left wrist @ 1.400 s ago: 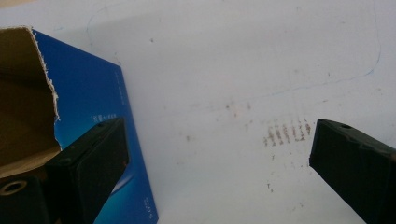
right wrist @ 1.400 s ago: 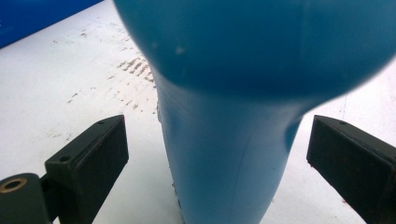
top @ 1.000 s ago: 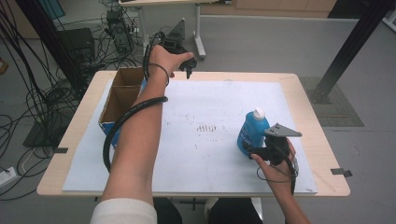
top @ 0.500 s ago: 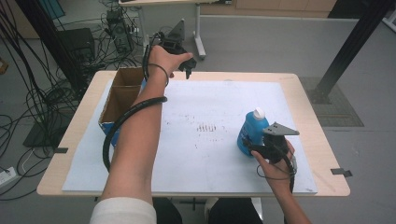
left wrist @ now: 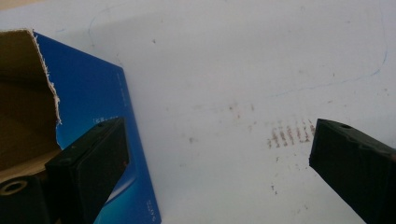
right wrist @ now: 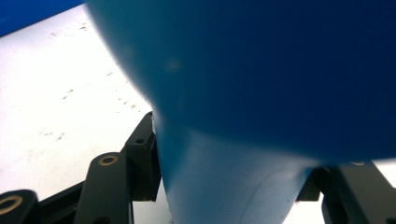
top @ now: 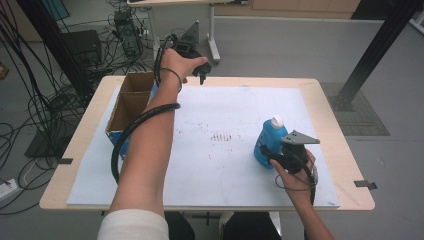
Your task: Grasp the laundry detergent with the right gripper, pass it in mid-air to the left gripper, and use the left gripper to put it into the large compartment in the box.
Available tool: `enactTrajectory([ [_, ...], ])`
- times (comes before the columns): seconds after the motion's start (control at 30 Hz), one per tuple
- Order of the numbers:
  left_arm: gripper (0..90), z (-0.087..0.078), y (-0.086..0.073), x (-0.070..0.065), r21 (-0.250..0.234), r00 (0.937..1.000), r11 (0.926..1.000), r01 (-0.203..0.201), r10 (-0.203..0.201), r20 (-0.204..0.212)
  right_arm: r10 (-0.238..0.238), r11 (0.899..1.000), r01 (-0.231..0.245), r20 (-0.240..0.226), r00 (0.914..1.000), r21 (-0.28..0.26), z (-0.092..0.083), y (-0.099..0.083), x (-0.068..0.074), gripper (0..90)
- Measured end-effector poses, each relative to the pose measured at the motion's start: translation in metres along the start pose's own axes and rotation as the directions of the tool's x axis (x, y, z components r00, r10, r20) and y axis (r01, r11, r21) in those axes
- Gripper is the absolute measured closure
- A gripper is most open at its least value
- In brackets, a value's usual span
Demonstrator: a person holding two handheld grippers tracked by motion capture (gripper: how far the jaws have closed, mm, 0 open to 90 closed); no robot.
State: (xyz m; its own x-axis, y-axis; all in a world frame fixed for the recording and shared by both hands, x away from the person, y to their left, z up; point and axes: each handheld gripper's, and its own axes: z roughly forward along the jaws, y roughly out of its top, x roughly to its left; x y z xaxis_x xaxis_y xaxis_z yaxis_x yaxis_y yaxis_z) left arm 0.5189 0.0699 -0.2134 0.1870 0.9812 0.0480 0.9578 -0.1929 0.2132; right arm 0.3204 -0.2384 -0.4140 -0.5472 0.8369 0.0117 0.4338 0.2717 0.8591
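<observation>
Jaws of my right gripper (top: 272, 152) have just been closing and now pinch the blue bottle (top: 270, 140), which stands upright on the white sheet (top: 225, 165), so I can lift it; my left gripper (top: 200, 75) waits spread beside the cardboard box (top: 131, 102)

My right gripper (top: 274, 156) has just been closing its jaws, and they now press on the lower body of the blue bottle (top: 270, 136), which sits between them. A second ago those jaws stood wide on either side of it, not yet pinching.
</observation>
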Motion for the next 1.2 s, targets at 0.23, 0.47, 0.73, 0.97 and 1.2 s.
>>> enactTrajectory([
  [0.23,5.6,-0.0002,0.0001,-0.0003,0.003,1.0000,1.0000,-0.004,0.004,-0.005,-0.001,1.000,0.001,0.001,1.0000,-0.001,-0.0001,-0.0002,0.0000,41.3],
  [0.47,5.6,-0.0003,-0.0004,0.0003,0.002,1.0000,1.0000,-0.001,0.001,-0.006,-0.003,1.000,0.003,0.002,1.0000,-0.001,-0.0002,-0.0002,0.0003,41.4],
  [0.73,5.6,0.0005,-0.0006,-0.0012,0.007,0.9999,1.0000,-0.004,0.004,-0.011,-0.003,1.000,0.003,-0.001,1.0000,0.000,0.0001,0.0002,-0.0001,41.4],
  [0.97,5.6,-0.0006,0.0006,-0.0047,0.004,0.9999,0.9999,-0.009,0.009,-0.013,-0.011,1.000,0.011,-0.006,0.9999,0.004,0.0001,0.0007,-0.0010,41.4],
  [1.2,5.5,0.0005,-0.0001,-0.0055,0.007,0.9998,0.9999,-0.010,0.010,-0.020,-0.010,1.000,0.010,-0.004,0.9999,0.009,0.0001,0.0011,-0.0004,41.3],
])
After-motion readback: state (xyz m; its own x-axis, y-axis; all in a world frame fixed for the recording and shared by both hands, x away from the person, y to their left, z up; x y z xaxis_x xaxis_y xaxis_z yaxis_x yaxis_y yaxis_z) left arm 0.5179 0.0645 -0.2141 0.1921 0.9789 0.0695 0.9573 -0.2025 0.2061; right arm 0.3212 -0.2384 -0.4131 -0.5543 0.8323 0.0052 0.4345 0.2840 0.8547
